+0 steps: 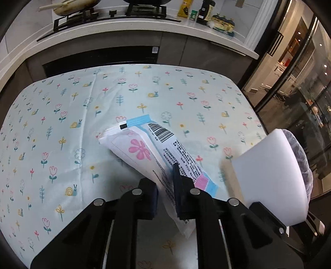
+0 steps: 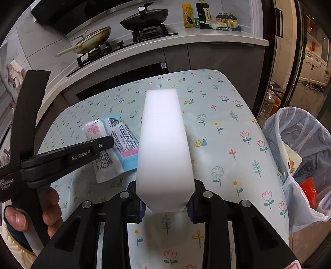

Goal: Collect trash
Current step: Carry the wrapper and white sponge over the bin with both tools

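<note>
Foam block (image 2: 164, 149) mid-table, lined bin (image 2: 300, 157) past tablecloth (image 2: 227, 128) edge.

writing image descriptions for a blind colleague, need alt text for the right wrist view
The right tool grips a white foam block above a floral tablecloth. To its left, the left tool pinches a printed wrapper; a bag-lined trash bin stands at the right.

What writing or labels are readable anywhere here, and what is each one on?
"GenRobot_AI": on the left gripper arm.
"Data Acquisition System": on its handle.
Wrapper: barcode and dense print, too small to read.
Counter bottles and packets: labels too blurred.
</note>
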The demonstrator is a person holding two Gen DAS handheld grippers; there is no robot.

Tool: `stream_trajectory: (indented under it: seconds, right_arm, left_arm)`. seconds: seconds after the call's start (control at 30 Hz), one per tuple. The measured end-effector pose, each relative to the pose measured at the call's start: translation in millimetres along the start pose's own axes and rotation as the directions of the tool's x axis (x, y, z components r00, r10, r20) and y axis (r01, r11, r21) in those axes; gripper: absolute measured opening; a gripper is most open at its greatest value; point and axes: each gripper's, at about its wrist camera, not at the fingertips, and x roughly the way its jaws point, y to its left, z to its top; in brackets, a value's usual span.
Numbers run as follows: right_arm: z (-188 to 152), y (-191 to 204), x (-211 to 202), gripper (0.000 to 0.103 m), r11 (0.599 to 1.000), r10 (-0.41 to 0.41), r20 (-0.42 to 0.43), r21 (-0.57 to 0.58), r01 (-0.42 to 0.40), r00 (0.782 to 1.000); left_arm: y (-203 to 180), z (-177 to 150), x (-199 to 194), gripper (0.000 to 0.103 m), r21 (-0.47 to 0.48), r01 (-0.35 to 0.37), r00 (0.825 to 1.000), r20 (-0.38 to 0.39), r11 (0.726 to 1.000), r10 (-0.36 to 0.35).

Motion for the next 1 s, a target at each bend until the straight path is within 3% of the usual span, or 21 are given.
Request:
stream_trajectory:
  seconds: [0.57, 1.0]
  right_arm:
    - [-14.1, -74.7, -81.4, 0.029, 0.991, -0.074, 0.125, 0.124, 0.059, 0.989]
    - [-36.0, -154.0, -141.4, 0.029, 0.962, -0.172, 0.194, 0.246, 0.122, 0.966]
  left_arm:
    - [-98.9, -28.5, -66.6, 0.006, 0.180, 0.097, 0.993, 0.054, 0.979, -0.108]
    - [-200.2, -44.2, -87.7, 0.006, 0.340, 0.151, 0.981, 0.064, 0.928, -0.183]
